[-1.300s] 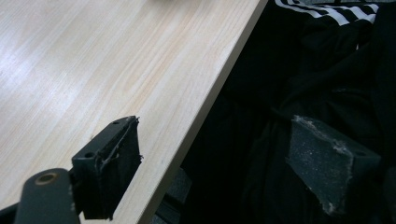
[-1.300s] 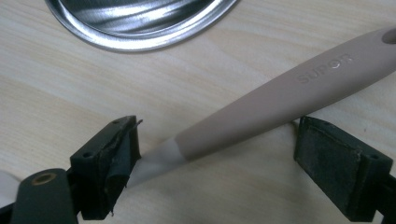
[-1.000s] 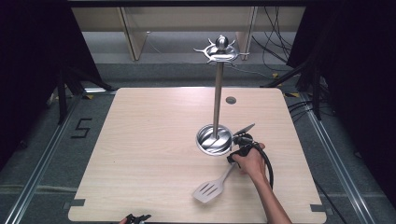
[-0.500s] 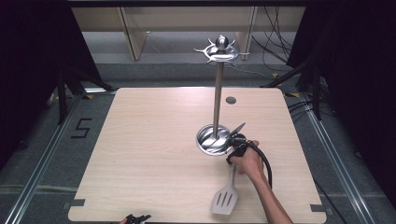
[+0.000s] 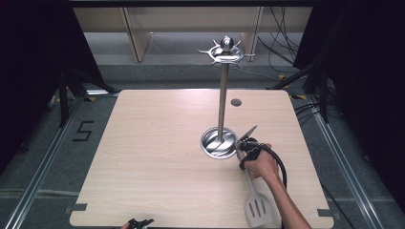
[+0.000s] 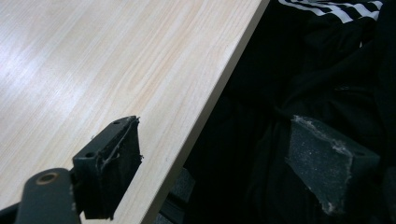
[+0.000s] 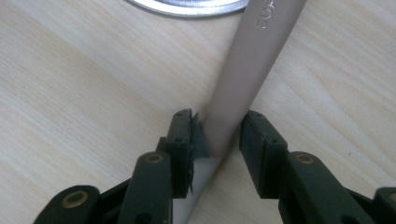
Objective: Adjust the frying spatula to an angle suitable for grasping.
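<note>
- Right now, in the high view, the person's right hand (image 5: 262, 164) is sitting right of centre in the frame, carrying the right gripper (image 5: 247, 144) just beside the round base of the tall silver utensil stand (image 5: 222, 100).
- That stand is rising from a shiny dish-shaped foot near the middle of the pale wooden table (image 5: 157, 157), and its hooked crown is reaching into the upper centre of the frame.
- A grey slotted spatula with a long flat handle (image 5: 253, 195) is lying along the table; its slotted blade is pointing toward the bottom edge of the frame, lower right, and its handle is running up under the hand.
- In the right gripper view, the two black jaws are closing on the spatula handle (image 7: 250, 70), pinching it from both sides at centre frame, with the handle slanting toward the upper right.
- The stand's metal rim (image 7: 187, 7) is curving along the top edge of that view.
- At the bottom edge of the high view, left of centre, the left gripper (image 5: 138, 223) is peeking over the table's near edge.
- In the left gripper view, its jaws are standing wide apart with nothing between them, one over the table edge (image 6: 84, 70), the other over dark clothing with white stripes (image 6: 327, 60) at the right.
</note>
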